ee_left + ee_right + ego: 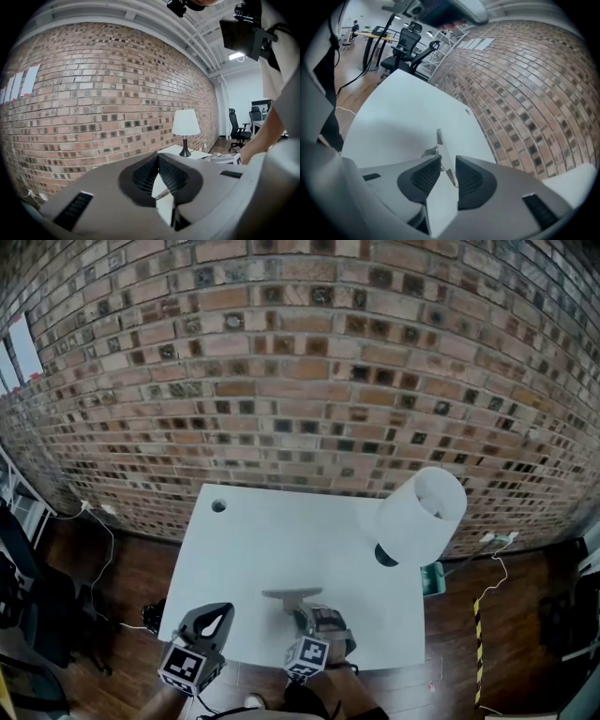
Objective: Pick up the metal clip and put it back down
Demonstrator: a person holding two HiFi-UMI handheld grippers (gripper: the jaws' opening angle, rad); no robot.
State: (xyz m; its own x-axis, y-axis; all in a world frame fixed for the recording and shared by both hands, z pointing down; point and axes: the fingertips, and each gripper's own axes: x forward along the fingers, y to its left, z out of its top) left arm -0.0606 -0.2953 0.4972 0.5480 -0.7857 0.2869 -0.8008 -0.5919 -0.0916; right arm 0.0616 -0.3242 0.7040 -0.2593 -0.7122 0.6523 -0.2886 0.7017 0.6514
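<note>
Head view: white tabletop [272,540] against a brick wall [300,381], lamp [422,517] at its far right — the metal clip [442,150] lies there between the released jaws of your right hand-held gripper [448,164]; your left hand-held gripper [158,161] hangs clenched, empty.

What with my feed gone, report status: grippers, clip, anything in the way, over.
Right gripper open, metal clip between its jaws, on the table. Left gripper shut, empty. Lamp at far corner, nothing in the way.

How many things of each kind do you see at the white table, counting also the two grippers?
Lamp: 1
Clip: 1
Grippers: 2 (left gripper, right gripper)
Total: 4
</note>
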